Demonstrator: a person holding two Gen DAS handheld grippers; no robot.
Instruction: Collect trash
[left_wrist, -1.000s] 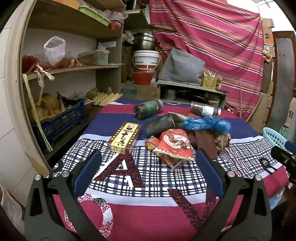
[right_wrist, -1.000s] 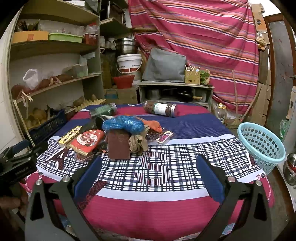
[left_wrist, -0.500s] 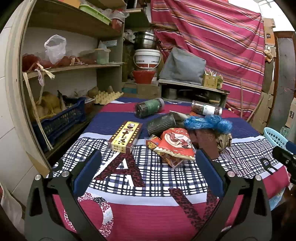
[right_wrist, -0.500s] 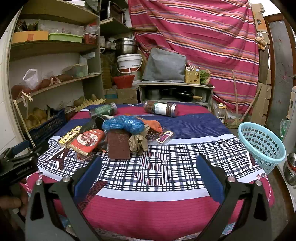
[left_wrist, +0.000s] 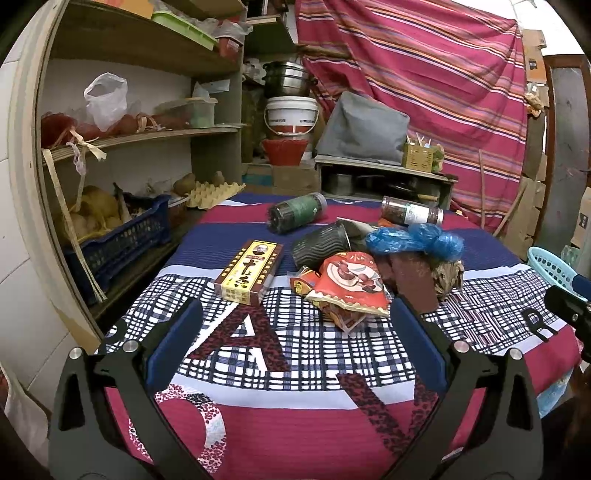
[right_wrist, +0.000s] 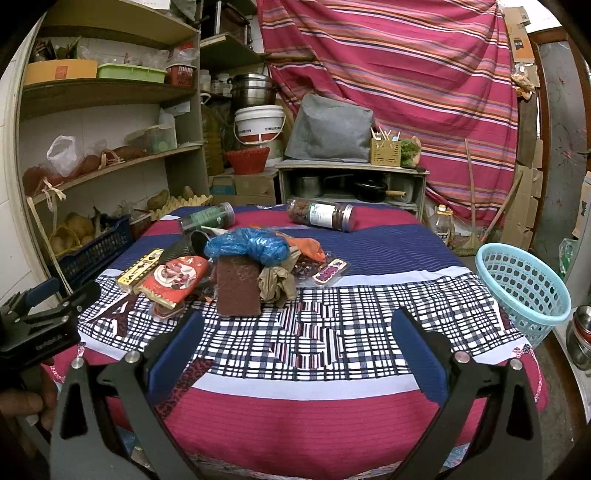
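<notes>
Okay, both your grippers, left (left_wrist: 293, 332) and right (right_wrist: 295, 336), gape empty over the table's (right_wrist: 369, 406) near edge. Mid-table: two cylindrical jars (right_wrist: 320, 214), one crinkly red wrapper (left_wrist: 351, 282), one blue plastic bag (right_wrist: 247, 245); one mesh basket (right_wrist: 524, 288) off its right edge.

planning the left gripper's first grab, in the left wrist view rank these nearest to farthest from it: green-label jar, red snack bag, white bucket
1. red snack bag, on the cloth just ahead of the left gripper, slightly right
2. green-label jar, lying at the table's far side
3. white bucket, beyond the table
</notes>
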